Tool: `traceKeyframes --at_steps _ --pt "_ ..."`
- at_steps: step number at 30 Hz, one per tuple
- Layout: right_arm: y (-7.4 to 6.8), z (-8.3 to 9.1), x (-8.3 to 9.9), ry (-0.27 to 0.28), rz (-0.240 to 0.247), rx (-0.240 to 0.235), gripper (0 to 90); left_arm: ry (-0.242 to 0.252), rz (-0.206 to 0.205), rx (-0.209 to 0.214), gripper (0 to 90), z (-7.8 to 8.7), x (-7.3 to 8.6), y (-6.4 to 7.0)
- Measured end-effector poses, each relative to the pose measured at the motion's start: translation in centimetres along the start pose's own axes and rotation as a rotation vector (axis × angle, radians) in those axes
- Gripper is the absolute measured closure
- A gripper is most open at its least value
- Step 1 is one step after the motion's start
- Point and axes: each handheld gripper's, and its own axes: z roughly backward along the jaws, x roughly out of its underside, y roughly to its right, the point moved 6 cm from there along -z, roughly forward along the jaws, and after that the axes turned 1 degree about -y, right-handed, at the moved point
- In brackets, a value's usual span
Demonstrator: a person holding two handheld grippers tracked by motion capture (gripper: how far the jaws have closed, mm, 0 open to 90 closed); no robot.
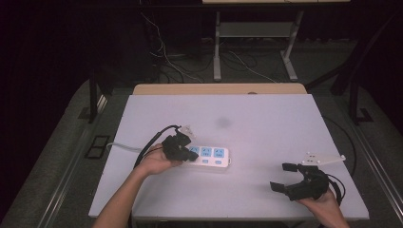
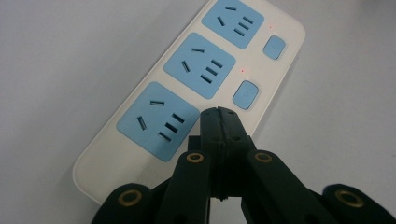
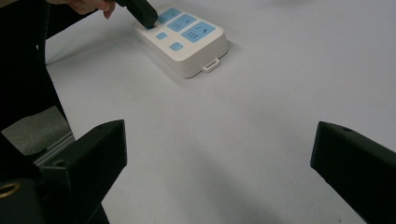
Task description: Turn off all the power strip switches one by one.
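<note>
A white power strip [image 1: 211, 156] with three blue sockets and small blue switches lies flat left of the table's middle. My left gripper [image 1: 191, 154] is shut with nothing in it. Its joined tips [image 2: 218, 113] rest on the power strip [image 2: 196, 79], over the spot of the nearest switch, which is hidden under them. Two small red lights glow beside the other two switches [image 2: 246, 94]. My right gripper [image 1: 283, 176] hovers open near the front right corner, its jaws wide apart and empty. In the right gripper view [image 3: 219, 140] it faces the power strip [image 3: 187, 39] and the left gripper [image 3: 140, 11].
The strip's pale cord [image 1: 121, 147] runs off the left edge of the white table [image 1: 266, 118]. Behind the table is a wooden strip [image 1: 218, 89], then dark floor with loose cables [image 1: 166, 61] and the legs of another table [image 1: 217, 47].
</note>
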Motion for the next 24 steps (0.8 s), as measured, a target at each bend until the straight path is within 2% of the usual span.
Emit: traceKeyframes --at_steps 5,8,11,15,19,22,24 --pt "-0.04 0.22 0.07 0.004 -0.006 0.000 3.5 0.049 0.049 0.025 89.9 -0.03 0.34 -0.27" --pt "0.00 0.22 0.11 0.004 -0.008 0.002 3.5 0.057 0.053 0.014 90.0 -0.27 0.16 -0.38" --pt "-0.02 0.24 0.07 0.005 -0.008 0.002 3.5 0.055 0.077 0.031 90.0 -0.28 0.14 -0.55" --pt "-0.11 0.23 0.05 0.009 -0.005 0.002 3.5 0.045 0.067 0.017 90.0 -0.29 0.07 -0.44" --pt "-0.22 0.24 0.06 0.007 -0.003 0.000 3.5 0.037 0.036 -0.016 90.0 -0.27 0.05 -0.13" --pt "-0.28 0.29 0.00 0.010 -0.001 -0.001 3.5 0.040 0.017 -0.035 90.0 -0.26 0.12 0.02" --pt "-0.31 0.34 -0.01 0.012 0.000 -0.001 3.4 0.059 0.024 -0.032 90.0 -0.27 0.24 0.03"
